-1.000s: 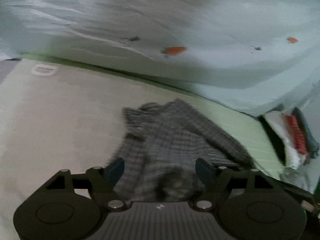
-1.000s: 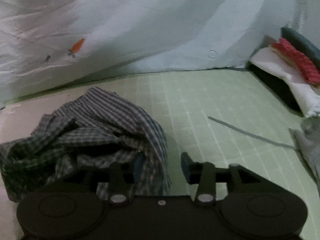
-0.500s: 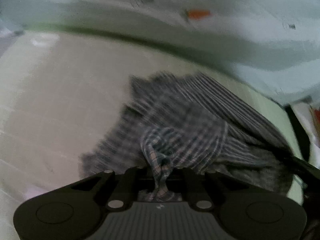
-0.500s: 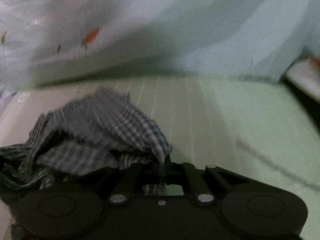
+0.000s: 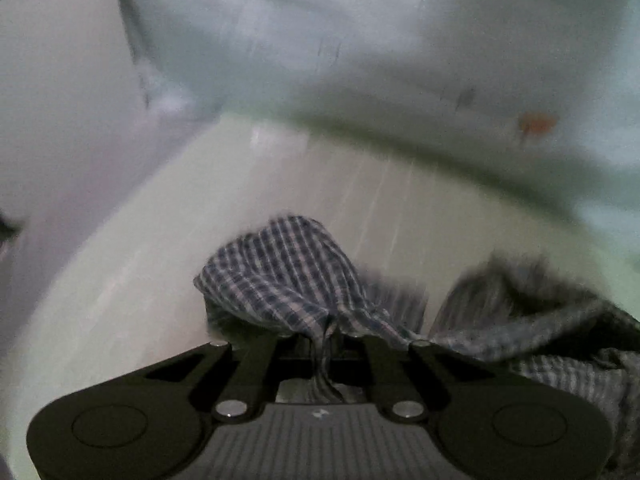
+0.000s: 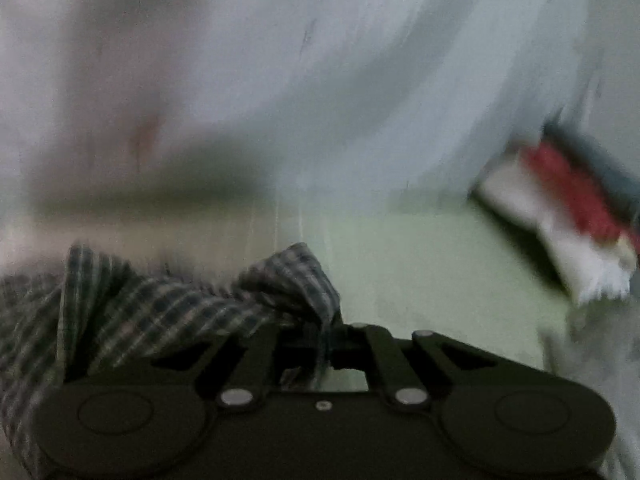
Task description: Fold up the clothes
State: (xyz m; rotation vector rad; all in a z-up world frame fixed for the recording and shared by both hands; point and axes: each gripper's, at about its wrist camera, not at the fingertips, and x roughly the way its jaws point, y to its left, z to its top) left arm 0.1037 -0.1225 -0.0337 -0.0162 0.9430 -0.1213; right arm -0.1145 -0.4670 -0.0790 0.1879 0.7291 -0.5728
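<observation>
Bunching checked shirt (image 5: 288,280) — pinched in left gripper (image 5: 326,344), right gripper (image 6: 326,340)

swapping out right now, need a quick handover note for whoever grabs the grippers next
Left gripper: shut on a pinch of the plaid shirt.
Right gripper: jaws opening slightly, but the frame shows cloth of the same shirt pinched between them.
Shirt: crumpled, bunched between the two grippers over the mat, not spread out.
Stack of folded items sits at the far right of the mat by the pale sheet.
Done: both grips taken.
Left: check the right grip holds, spread the shirt flat, fold it, probably add it to the stack.
</observation>
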